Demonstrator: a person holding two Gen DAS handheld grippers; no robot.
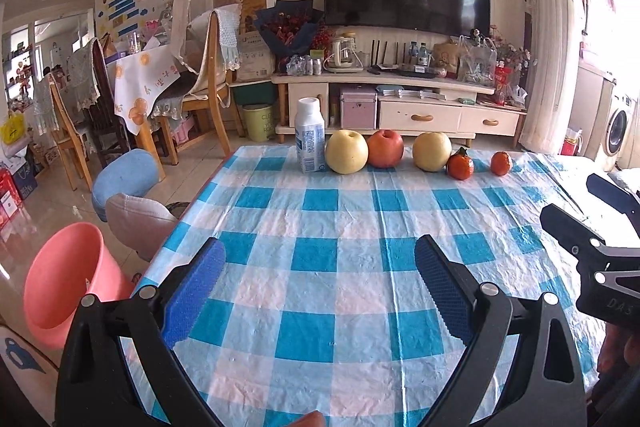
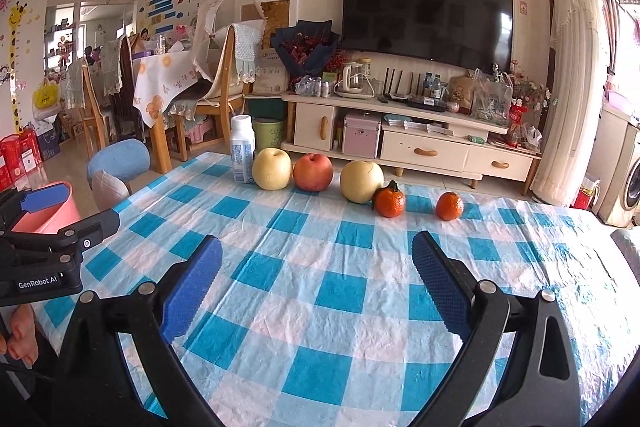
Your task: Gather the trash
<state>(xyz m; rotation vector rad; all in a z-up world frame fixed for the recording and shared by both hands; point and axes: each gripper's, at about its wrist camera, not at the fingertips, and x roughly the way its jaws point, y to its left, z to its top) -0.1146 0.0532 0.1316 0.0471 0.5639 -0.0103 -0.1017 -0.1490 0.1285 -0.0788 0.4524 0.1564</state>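
Note:
A white milk carton (image 1: 309, 135) with a white cap stands upright at the far edge of the blue checked table (image 1: 320, 267); it also shows in the right wrist view (image 2: 242, 149). A pink bin (image 1: 64, 279) stands on the floor left of the table, also seen in the right wrist view (image 2: 52, 215). My left gripper (image 1: 320, 259) is open and empty, above the near half of the table. My right gripper (image 2: 316, 259) is open and empty, to the right of the left one. Each gripper shows in the other's view.
A row of fruit lies beside the carton: a yellow pear (image 1: 346, 151), a red apple (image 1: 385, 148), another pear (image 1: 432, 151) and two tangerines (image 1: 460, 165) (image 1: 501, 163). Two cushioned stools (image 1: 132, 195) stand by the table's left edge. A TV cabinet (image 1: 400, 99) is behind.

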